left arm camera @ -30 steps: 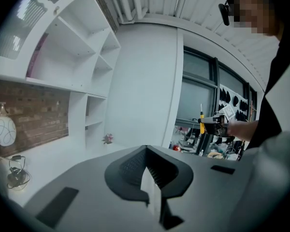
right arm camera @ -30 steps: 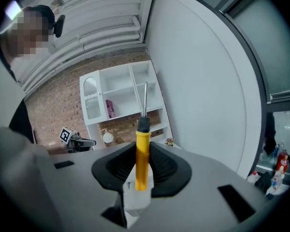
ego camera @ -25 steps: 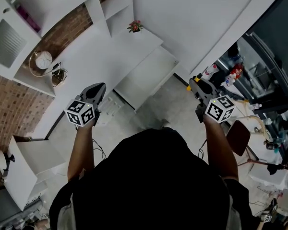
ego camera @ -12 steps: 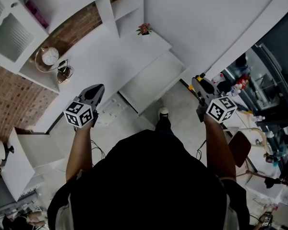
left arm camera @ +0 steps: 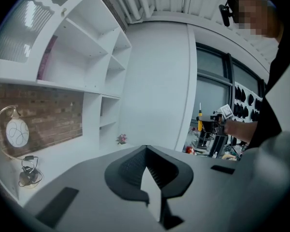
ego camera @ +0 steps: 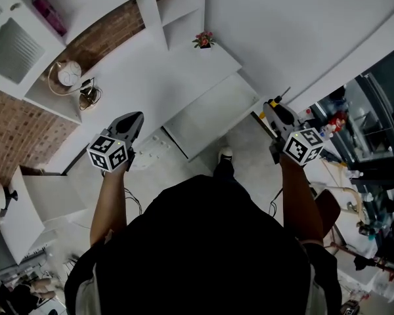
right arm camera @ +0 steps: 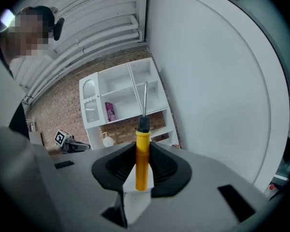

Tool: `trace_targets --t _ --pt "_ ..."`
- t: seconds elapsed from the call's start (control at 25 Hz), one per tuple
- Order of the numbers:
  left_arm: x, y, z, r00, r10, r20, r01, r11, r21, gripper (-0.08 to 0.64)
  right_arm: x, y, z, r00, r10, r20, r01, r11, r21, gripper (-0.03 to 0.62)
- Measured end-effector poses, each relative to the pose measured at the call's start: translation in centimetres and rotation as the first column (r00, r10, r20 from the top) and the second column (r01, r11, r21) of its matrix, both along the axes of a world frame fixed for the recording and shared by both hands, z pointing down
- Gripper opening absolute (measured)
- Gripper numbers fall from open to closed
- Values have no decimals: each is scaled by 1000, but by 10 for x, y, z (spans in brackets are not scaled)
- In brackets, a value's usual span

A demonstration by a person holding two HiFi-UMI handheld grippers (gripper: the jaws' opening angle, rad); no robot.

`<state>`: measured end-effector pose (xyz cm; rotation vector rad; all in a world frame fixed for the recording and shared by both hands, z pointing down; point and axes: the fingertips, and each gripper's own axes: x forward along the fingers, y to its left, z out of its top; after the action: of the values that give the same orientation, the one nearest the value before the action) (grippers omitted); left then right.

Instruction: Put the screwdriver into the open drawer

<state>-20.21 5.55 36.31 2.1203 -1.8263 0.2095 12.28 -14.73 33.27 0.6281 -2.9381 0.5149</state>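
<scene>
The screwdriver (right arm camera: 142, 157) has a yellow handle, a black collar and a thin metal shaft, and it stands upright between the jaws of my right gripper (right arm camera: 141, 173), which is shut on it. In the head view the right gripper (ego camera: 276, 110) hangs just right of the open white drawer (ego camera: 213, 113), with the screwdriver (ego camera: 275, 102) sticking out ahead. The drawer is pulled out from the white counter (ego camera: 138, 77). My left gripper (ego camera: 131, 126) is to the left of the drawer, over the counter's front edge; it is shut and holds nothing. The left gripper view shows the screwdriver (left arm camera: 199, 120) far off to the right.
A white shelf unit (ego camera: 171, 8) stands on the counter, with a small flower pot (ego camera: 203, 40) and a round lamp (ego camera: 67, 75). The person's foot (ego camera: 225, 154) is on the floor under the drawer. A cluttered bench (ego camera: 354, 143) lies at the right, a white box (ego camera: 29, 209) at the left.
The person has stepped toward the counter and a foot has come into view. The drawer now lies closer to the right gripper. Both grippers keep their grip states.
</scene>
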Motion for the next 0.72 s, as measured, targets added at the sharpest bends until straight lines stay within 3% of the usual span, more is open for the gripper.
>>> trace_targets --t 0.72 --pt "-6 -93 16 999 -34 -7 34 998 -46 17 -38 -116 27 995 -79 -56 78 997 -28 94"
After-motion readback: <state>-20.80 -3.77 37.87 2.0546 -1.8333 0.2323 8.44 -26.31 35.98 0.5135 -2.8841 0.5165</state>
